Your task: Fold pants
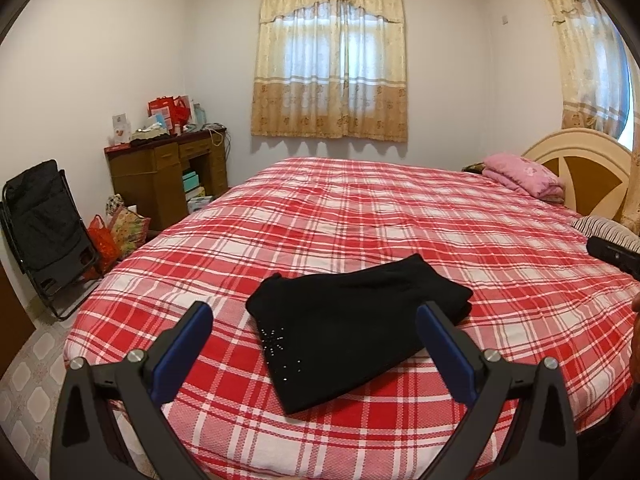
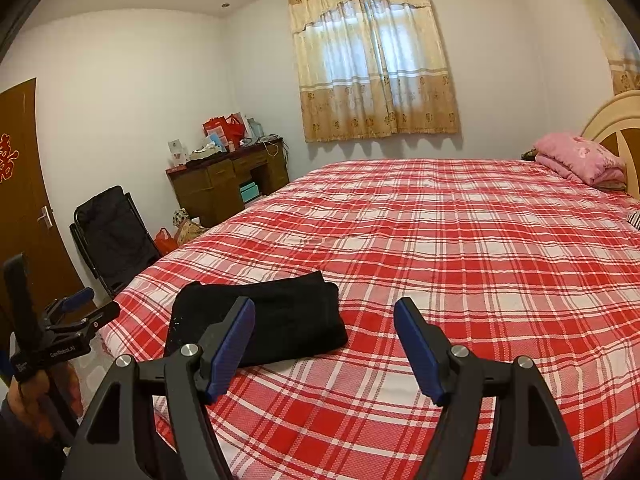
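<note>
Both tongs stand released, gripping nothing.

Left wrist view: my left gripper (image 1: 314, 322) has its blue-padded black fingers (image 1: 182, 350) spread wide, raised above the near edge of the bed. Between them, further on, I see the folded black fabric pants (image 1: 352, 328) lying flat on the red-and-white plaid bedspread (image 1: 400, 220), a small cluster of pale studs on the near left part. The pants sit near the foot-side corner of the bed, touched by neither tong. A dark piece of the right gripper (image 1: 616, 254) shows at the far right edge; from here I cannot tell how it stands. Beyond: a pink folded quilt (image 1: 520, 176) by the cream wooden headboard (image 1: 584, 172), a brown wooden desk (image 1: 168, 176) piled with red bags, a black folding chair (image 1: 44, 232), beige patterned curtains (image 1: 330, 60).

Right wrist view: my right gripper (image 2: 324, 344) is likewise spread apart, above bare bedspread (image 2: 480, 240). The pants (image 2: 280, 320) lie left of centre, partly behind the left finger (image 2: 230, 348). The left gripper (image 2: 76, 304) is held off the bed's left edge. A brown door (image 2: 24, 184) stands at far left.
</note>
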